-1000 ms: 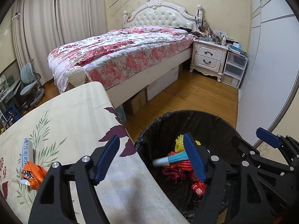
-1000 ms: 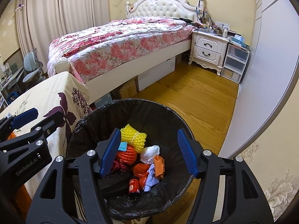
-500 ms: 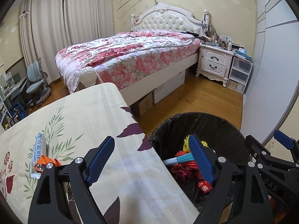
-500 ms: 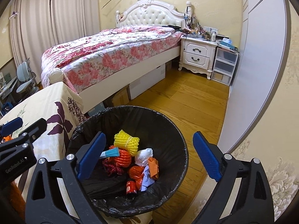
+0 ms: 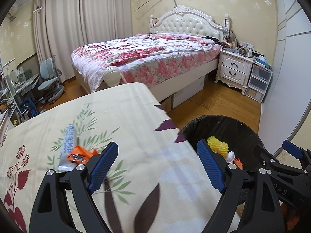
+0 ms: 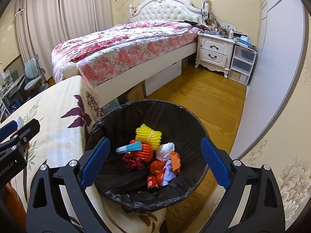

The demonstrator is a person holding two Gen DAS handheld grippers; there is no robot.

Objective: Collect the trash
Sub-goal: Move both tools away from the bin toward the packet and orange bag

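Observation:
A black-lined trash bin (image 6: 190, 120) stands beside the table and holds yellow foam netting (image 6: 148, 134), orange and red rope, crumpled paper and a small red can. On the floral tablecloth (image 5: 126, 116) lie an orange wrapper (image 5: 79, 155) and a long white-blue wrapper (image 5: 68, 141). My left gripper (image 5: 157, 165) is open and empty above the cloth, just right of the wrappers. My right gripper (image 6: 155, 163) is open and empty over the bin; it also shows in the left wrist view (image 5: 291, 155).
A bed with a floral quilt (image 5: 147, 58) stands behind the table. A white nightstand (image 5: 233, 69) and plastic drawers (image 5: 258, 81) are at the far right by a wardrobe door (image 5: 287, 77). A desk and chair (image 5: 48, 77) are at the left. The floor is wood.
My left gripper swung left from the bin to over the tablecloth, nearer the wrappers. My right gripper opened wider and stays over the bin.

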